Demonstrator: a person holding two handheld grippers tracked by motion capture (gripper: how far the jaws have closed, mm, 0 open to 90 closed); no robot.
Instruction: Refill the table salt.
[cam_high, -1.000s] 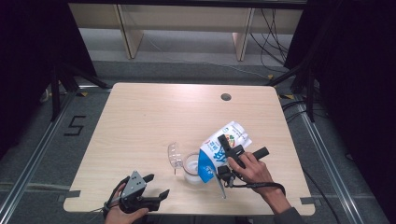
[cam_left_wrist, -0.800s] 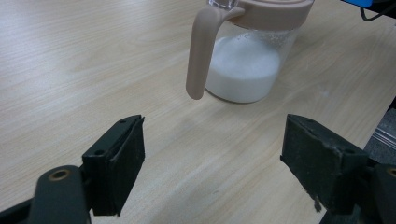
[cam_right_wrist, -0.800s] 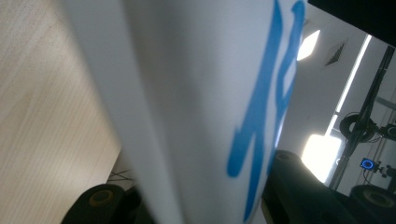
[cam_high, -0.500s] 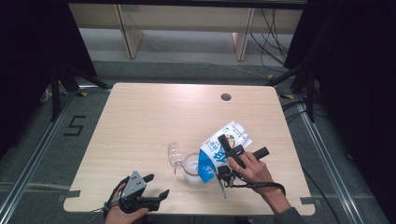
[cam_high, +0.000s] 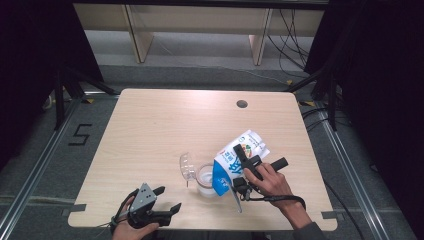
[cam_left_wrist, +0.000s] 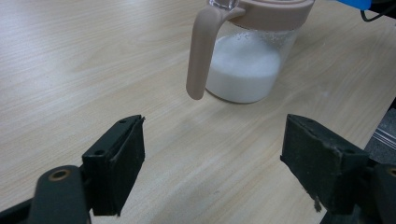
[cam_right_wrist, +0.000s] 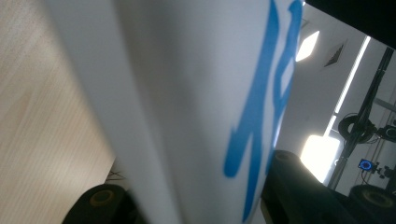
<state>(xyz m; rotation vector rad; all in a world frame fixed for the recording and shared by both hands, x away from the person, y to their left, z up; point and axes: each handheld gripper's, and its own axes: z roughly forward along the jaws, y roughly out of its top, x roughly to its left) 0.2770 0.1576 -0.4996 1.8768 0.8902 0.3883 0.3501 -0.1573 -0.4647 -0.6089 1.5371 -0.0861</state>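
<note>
step: pouring milk | R gripper (cam_high: 245, 167) clamps tilted carton (cam_high: 235, 160) over jug (cam_left_wrist: 247, 65) at table's near-mid, part full | L gripper (cam_left_wrist: 215, 168) wide open, empty, near edge | next: prob tip carton upright w/o dripping

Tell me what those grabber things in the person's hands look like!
Both are black. The left gripper has two chunky black jaws with flat rectangular pads and a grey three-cornered plate on top. The right gripper is black too, with long thin jaws and a black cable looping round the wrist.
</note>
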